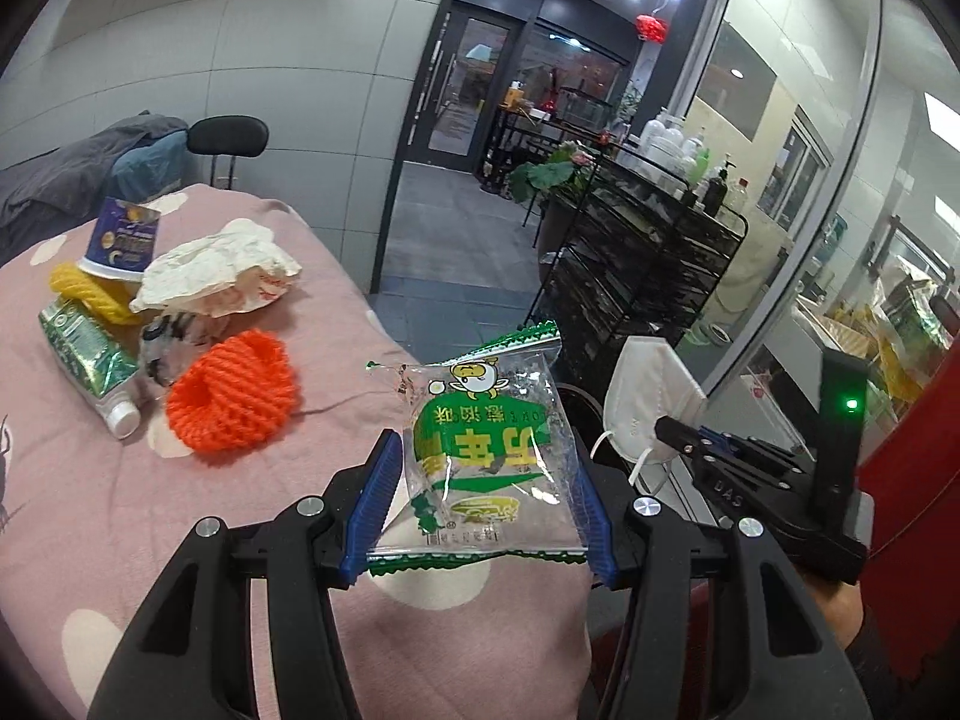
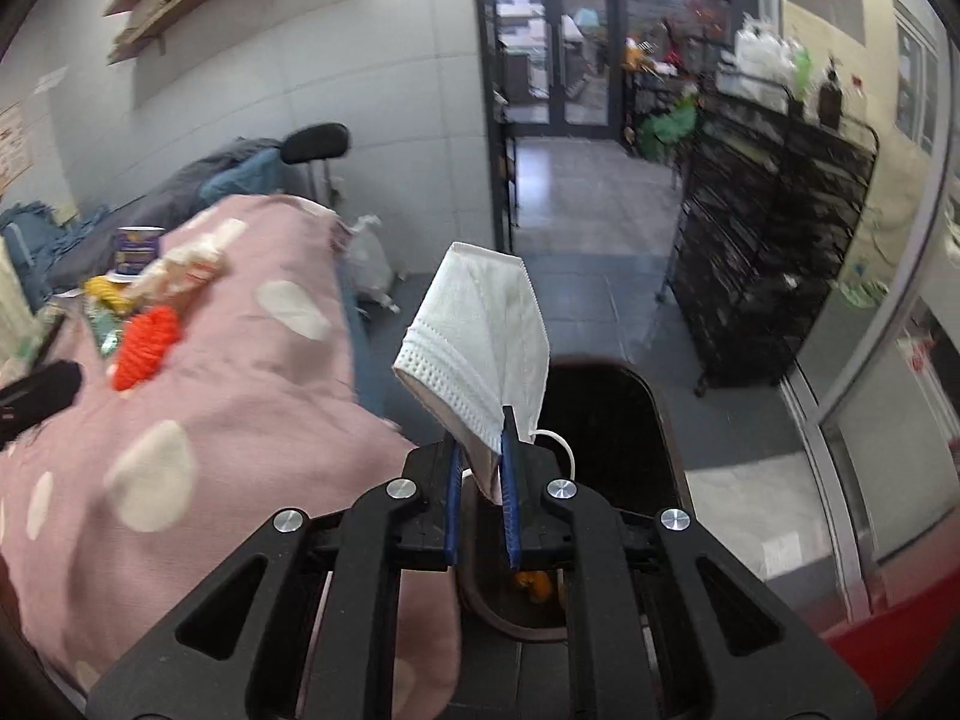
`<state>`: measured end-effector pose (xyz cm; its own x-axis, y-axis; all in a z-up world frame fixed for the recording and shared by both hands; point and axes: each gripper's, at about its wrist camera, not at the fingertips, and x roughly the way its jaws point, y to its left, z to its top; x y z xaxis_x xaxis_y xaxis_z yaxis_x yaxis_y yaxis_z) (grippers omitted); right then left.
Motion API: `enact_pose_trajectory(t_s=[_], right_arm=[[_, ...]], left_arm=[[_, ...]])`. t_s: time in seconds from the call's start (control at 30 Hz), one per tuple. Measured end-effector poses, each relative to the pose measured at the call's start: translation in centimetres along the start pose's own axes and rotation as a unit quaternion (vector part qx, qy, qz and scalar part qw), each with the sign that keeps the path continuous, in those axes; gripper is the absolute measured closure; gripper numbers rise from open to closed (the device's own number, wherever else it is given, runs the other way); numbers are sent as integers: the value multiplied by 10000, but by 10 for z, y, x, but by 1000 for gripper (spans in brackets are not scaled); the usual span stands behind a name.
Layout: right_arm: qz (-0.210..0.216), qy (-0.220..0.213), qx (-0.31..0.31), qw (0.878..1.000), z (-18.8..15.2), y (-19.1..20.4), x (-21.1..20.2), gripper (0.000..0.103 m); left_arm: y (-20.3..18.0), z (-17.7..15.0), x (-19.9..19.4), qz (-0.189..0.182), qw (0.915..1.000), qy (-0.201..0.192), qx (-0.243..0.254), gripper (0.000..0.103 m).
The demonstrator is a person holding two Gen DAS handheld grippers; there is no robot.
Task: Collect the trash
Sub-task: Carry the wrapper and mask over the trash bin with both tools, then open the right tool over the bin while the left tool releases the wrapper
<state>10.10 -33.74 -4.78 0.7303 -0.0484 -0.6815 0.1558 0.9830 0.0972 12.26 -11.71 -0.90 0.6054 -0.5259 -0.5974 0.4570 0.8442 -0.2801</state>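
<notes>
Snack wrapper (image 1: 486, 450) only in left view

Snack wrapper (image 1: 486, 450): clear film, green and yellow print. Face mask (image 2: 480, 342): white. Bed cover (image 1: 198, 492): pink, white spots. Net sleeves: one orange (image 1: 234, 399), one yellow (image 1: 90, 294). Cup (image 1: 123, 237): dark blue. Tongs pads (image 1: 378, 498): blue.

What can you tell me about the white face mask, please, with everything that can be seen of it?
The face mask is a white folded cup-style one of soft, fabric-like material, with a stitched, dotted seam across it and a thin white ear loop hanging at its lower end. It stands upright, pinched at its lower edge between the blue pads of the shut right gripper. It is held in the air beside the pink bedspread, above a dark bin. Nothing else touches it.
</notes>
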Motion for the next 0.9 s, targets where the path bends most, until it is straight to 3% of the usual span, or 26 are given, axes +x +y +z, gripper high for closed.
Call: enact_pose_trajectory(t_s=[0.37,0.5,0.73,0.9], right_arm=[[-353,963,759,9918,-40,-62,93,90],[-380,1187,953,9876,-51,-73,112,80],[-661,1272,1126,9833,-65,-83,115,49],[-861,1106,1204,9828,-75,-88,95,41]], left_arm=[[-37,-4,38,-353,9980,421,307,50],[-48,-6,48,-427,9969,512,409,50],[-71,-6,69,-609,9939,699,598,50],[-89,-9,93,-782,9893,964,768,50]])
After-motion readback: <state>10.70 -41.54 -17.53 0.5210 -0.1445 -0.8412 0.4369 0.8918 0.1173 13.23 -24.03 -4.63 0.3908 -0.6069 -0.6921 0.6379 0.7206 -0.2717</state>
